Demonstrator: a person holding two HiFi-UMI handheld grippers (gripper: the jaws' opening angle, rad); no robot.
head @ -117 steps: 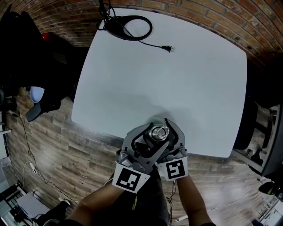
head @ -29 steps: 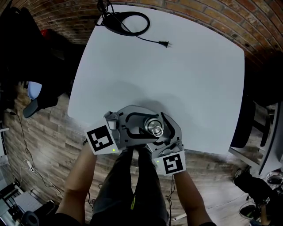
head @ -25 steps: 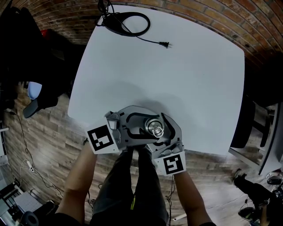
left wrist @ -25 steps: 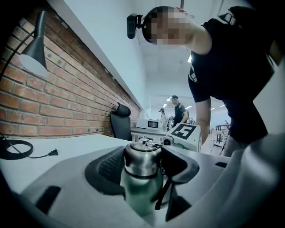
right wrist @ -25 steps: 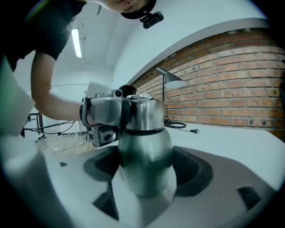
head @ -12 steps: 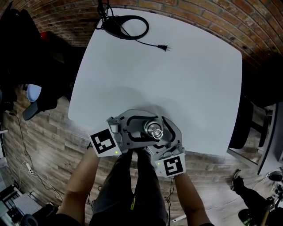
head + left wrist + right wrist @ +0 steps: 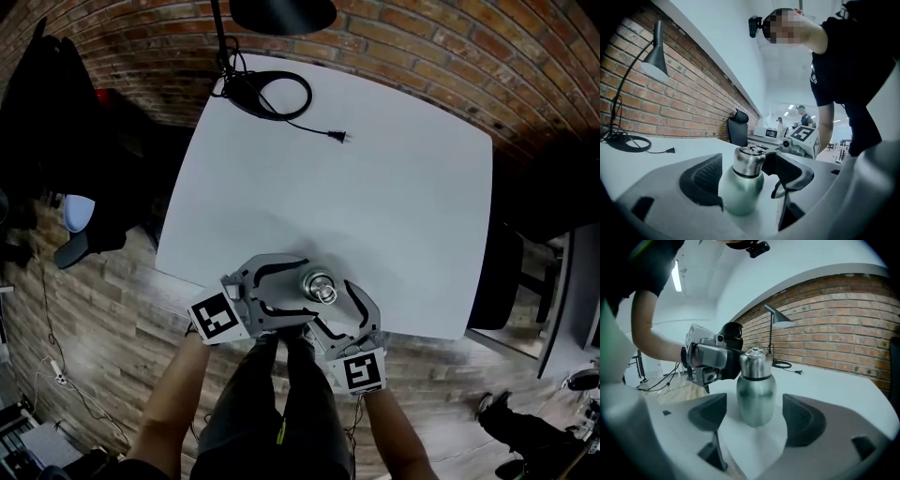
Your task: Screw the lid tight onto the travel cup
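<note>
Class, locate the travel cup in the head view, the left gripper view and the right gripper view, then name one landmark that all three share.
Head view: travel cup low centre, at the near edge of the white table.
Left gripper view: travel cup low, just left of centre.
Right gripper view: travel cup at the centre.
Shared landmark: the black desk lamp by the brick wall.

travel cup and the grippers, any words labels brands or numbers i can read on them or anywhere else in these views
No text here can be read.
travel cup: plain metal, no label or brand shows.
left marker cube, right marker cube: black-and-white square patterns only, no letters or digits.
black shirt: a small white mark, too small to read.
</note>
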